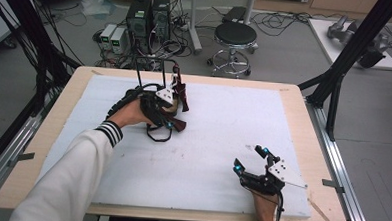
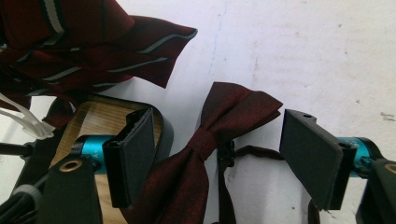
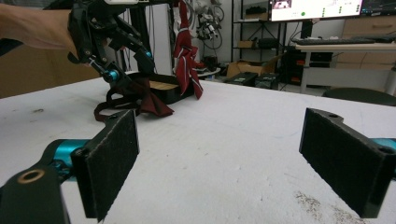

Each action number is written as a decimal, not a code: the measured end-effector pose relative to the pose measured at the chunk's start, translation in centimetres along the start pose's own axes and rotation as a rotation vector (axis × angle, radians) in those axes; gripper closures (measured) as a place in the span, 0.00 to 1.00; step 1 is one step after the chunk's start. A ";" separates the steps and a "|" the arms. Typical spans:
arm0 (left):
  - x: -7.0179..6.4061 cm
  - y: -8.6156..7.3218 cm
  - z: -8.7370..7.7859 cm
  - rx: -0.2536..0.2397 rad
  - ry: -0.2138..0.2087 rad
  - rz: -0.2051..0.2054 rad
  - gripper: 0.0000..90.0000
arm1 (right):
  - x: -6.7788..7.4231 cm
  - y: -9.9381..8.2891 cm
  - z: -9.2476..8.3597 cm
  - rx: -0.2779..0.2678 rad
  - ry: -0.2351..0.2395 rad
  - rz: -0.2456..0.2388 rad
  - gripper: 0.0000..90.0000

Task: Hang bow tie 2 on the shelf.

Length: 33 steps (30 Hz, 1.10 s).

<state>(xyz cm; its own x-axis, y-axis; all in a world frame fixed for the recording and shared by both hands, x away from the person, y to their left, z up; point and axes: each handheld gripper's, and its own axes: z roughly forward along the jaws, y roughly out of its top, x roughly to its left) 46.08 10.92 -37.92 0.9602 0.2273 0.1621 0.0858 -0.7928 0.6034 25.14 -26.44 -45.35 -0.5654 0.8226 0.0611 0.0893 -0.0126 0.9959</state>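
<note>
White-padded table [image 1: 294, 102] — bow tie [image 2: 205, 154], stand [image 3: 163, 91]

We see a dark red bow tie [image 2: 205, 154] lying on the white table cover [image 1: 222, 141], its pinched centre knot and black strap clasp between the parted jaws of the left gripper [image 2: 219, 154], one wing resting against the stand's wooden base [image 2: 98, 121]. A striped maroon tie [image 1: 181, 92] hangs from the black wire stand [image 1: 151, 68] just behind it.

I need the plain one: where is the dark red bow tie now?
The bow tie lies on the white table cover, between the open left gripper's jaws, beside the wooden-based stand.
</note>
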 end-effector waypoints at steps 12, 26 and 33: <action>0.2 -0.1 1.2 0.055 0.000 0.053 0.41 | -0.1 0.0 0.0 -0.005 0.004 0.000 0.12; 0.3 -0.4 1.7 0.082 0.003 0.074 0.51 | -0.1 0.0 0.0 -0.007 0.003 0.001 0.12; 0.3 -0.4 1.9 0.096 0.003 0.078 0.54 | -0.1 0.0 -0.1 -0.009 0.002 0.009 0.12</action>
<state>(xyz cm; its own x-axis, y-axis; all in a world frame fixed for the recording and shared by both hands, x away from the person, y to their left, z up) 46.83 10.30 -39.59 0.9643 0.1643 0.2076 0.0363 -0.8587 0.5111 25.14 -26.60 -45.38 -0.5666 0.8210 0.0697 0.0866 -0.0248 0.9959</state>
